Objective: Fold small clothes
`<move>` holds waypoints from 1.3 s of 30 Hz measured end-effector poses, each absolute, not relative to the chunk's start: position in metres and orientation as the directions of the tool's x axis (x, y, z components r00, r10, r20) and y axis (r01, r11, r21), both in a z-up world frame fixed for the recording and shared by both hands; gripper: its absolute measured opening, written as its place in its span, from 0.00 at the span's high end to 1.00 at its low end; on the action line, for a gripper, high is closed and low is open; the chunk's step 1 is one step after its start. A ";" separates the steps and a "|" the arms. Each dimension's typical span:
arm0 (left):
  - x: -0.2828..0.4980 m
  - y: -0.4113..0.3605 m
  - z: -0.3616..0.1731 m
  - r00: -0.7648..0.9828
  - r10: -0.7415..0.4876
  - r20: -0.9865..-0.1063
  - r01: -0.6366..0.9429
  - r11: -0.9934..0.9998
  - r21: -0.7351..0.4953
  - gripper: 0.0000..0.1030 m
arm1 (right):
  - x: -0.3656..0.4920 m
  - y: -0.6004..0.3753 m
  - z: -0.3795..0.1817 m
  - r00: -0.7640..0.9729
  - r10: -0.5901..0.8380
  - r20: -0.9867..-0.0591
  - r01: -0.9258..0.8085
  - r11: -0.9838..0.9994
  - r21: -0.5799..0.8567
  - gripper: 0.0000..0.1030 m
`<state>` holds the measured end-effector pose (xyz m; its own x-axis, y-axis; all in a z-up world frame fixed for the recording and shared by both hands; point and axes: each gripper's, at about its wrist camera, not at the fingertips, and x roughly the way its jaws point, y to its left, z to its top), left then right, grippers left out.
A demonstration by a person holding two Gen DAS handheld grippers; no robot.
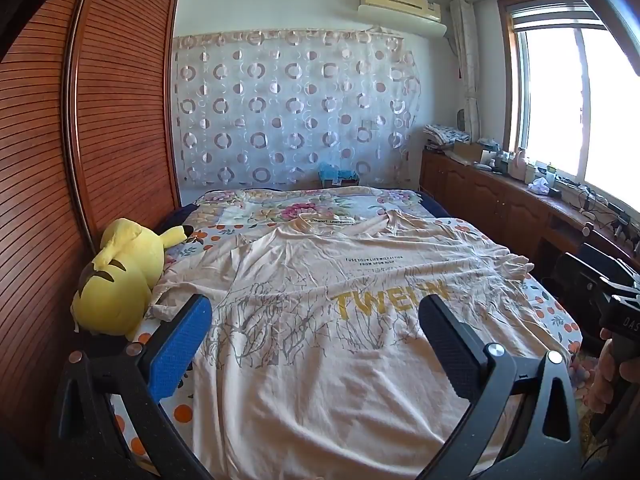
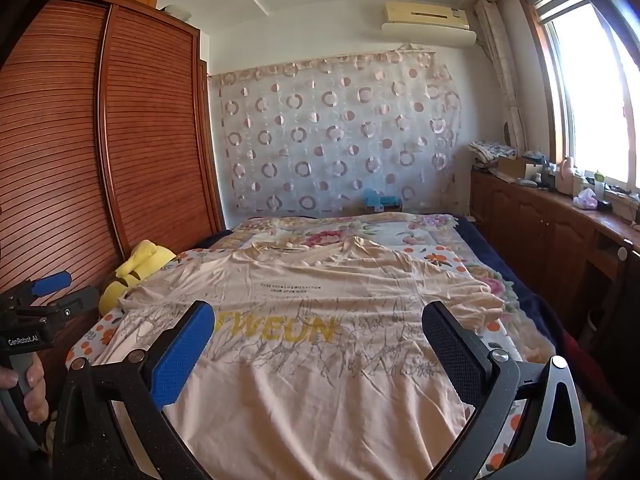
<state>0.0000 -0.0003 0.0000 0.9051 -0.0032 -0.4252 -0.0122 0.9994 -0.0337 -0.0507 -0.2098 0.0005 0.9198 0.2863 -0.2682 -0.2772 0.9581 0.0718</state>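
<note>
A peach T-shirt with yellow letters and a grey branch print lies spread flat, front up, on the bed, hem towards me and collar at the far end. It also shows in the right wrist view. My left gripper is open and empty, held above the shirt's lower left part. My right gripper is open and empty above the lower right part. Each gripper appears at the edge of the other's view: the right one and the left one.
A yellow plush toy lies at the bed's left edge against the wooden wardrobe. A floral quilt covers the far end of the bed. A low cabinet with clutter runs under the window on the right.
</note>
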 end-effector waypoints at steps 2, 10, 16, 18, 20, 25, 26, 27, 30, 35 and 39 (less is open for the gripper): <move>0.000 0.000 0.000 0.905 -0.004 -0.425 -0.012 0.999 -0.034 0.00 | -0.051 -0.210 0.001 0.920 0.286 -0.267 -0.277 0.958 0.072 0.00; 0.001 -0.003 0.002 0.908 -0.003 -0.420 -0.011 0.999 -0.031 0.00 | -0.049 -0.209 0.002 0.921 0.286 -0.265 -0.277 0.958 0.071 0.00; -0.004 0.001 0.014 0.910 -0.002 -0.414 -0.011 1.000 -0.029 0.00 | -0.050 -0.209 0.002 0.922 0.284 -0.263 -0.275 0.959 0.070 0.00; -0.003 -0.001 0.012 0.911 -0.002 -0.413 -0.011 1.000 -0.029 0.00 | -0.050 -0.209 0.002 0.922 0.283 -0.263 -0.274 0.959 0.071 0.00; -0.003 -0.001 0.012 0.911 -0.001 -0.413 -0.011 1.000 -0.028 0.00 | -0.050 -0.209 0.002 0.922 0.283 -0.263 -0.275 0.959 0.070 0.00; -0.003 -0.002 0.014 0.912 -0.001 -0.410 -0.010 1.000 -0.026 0.00 | -0.050 -0.209 0.002 0.923 0.283 -0.261 -0.275 0.959 0.069 0.00; -0.004 -0.002 0.014 0.912 -0.001 -0.410 -0.011 1.000 -0.026 0.00 | -0.050 -0.209 0.002 0.923 0.283 -0.261 -0.275 0.959 0.069 0.00; -0.004 -0.002 0.014 0.912 -0.001 -0.410 -0.010 1.000 -0.025 0.00 | -0.050 -0.209 0.002 0.923 0.283 -0.260 -0.274 0.959 0.069 0.00; -0.004 -0.002 0.014 0.913 -0.001 -0.409 -0.010 1.000 -0.025 0.00 | -0.050 -0.209 0.003 0.923 0.283 -0.260 -0.274 0.959 0.069 0.00; -0.004 -0.002 0.014 0.913 -0.001 -0.407 -0.010 1.000 -0.023 0.00 | -0.050 -0.209 0.002 0.923 0.284 -0.260 -0.275 0.959 0.069 0.00; -0.004 -0.002 0.013 0.914 0.000 -0.405 -0.010 1.000 -0.022 0.00 | -0.052 -0.209 0.003 0.923 0.285 -0.259 -0.276 0.959 0.070 0.00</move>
<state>-0.0041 -0.0024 0.0133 0.9142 -0.0003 -0.4052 -0.0096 0.9997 -0.0224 -0.0515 -0.2091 0.0031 0.9230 0.2846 -0.2590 -0.2758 0.9586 0.0702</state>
